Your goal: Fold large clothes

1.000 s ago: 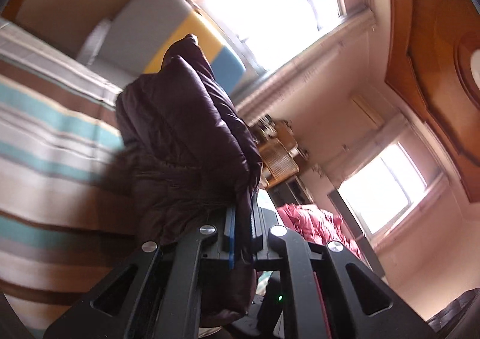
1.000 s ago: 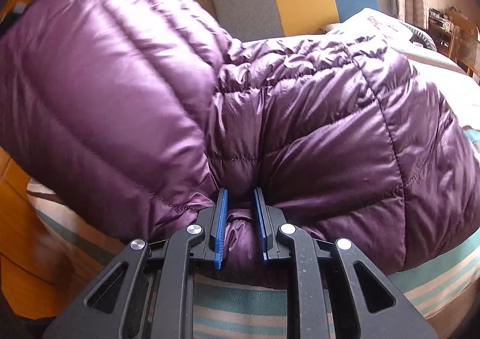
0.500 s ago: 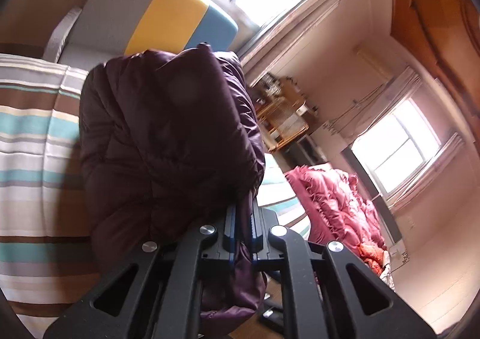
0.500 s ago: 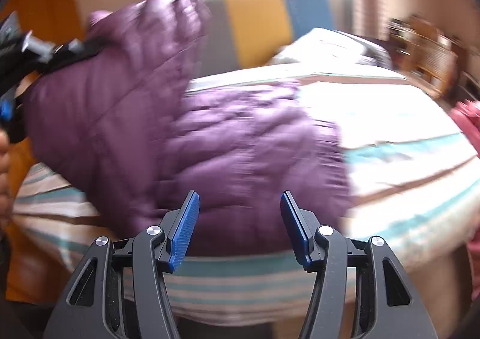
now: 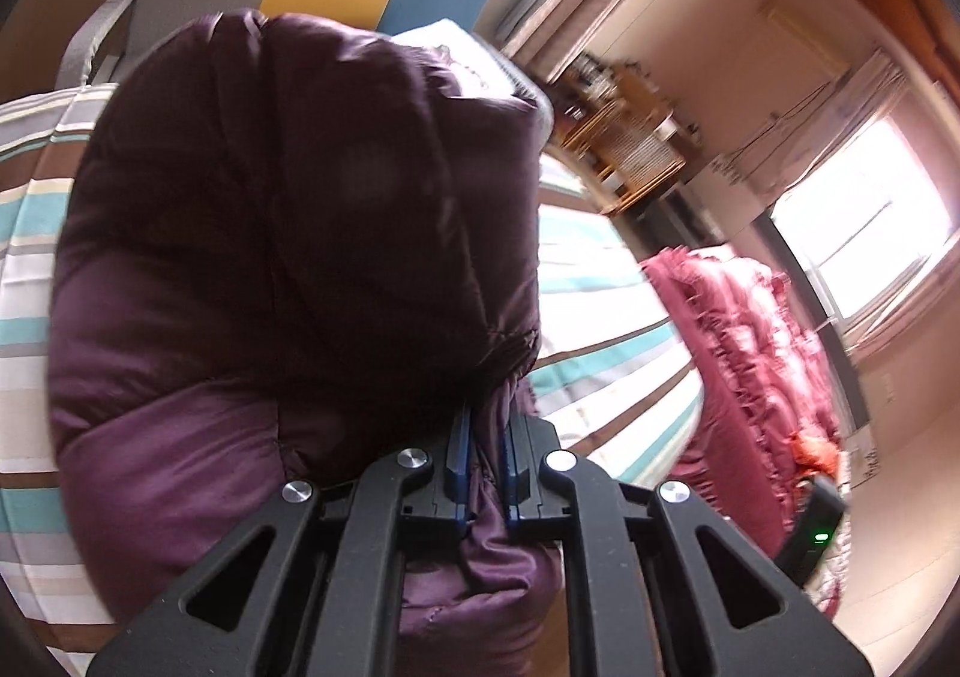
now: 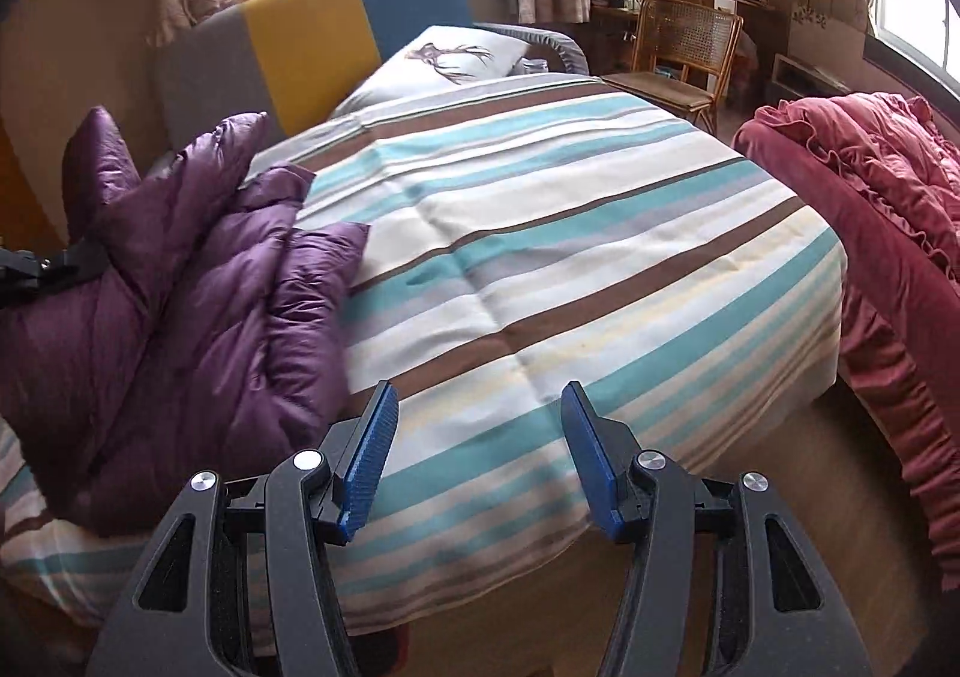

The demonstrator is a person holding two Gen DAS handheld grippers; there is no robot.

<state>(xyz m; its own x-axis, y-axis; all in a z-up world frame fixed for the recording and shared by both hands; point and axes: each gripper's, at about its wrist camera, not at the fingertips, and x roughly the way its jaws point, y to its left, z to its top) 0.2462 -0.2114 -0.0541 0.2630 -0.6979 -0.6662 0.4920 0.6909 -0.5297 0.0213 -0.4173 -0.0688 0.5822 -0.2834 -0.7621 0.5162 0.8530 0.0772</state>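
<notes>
A purple puffer jacket (image 6: 180,293) lies bunched on the left side of the striped bed (image 6: 570,233). In the left wrist view the jacket (image 5: 288,233) fills the middle. My left gripper (image 5: 485,437) is shut on a fold of its fabric; it also shows at the left edge of the right wrist view (image 6: 42,272). My right gripper (image 6: 480,425) is open and empty, above the bed's near edge, to the right of the jacket and apart from it.
A pink ruffled blanket (image 6: 888,233) hangs at the right of the bed. A pillow (image 6: 456,59) and a grey, yellow and blue headboard (image 6: 312,35) are at the far end. A wicker chair (image 6: 684,53) and a desk stand beyond.
My right gripper let go of the jacket, opened and drew back to the right. My left gripper kept its hold and the jacket dropped lower onto the bed.
</notes>
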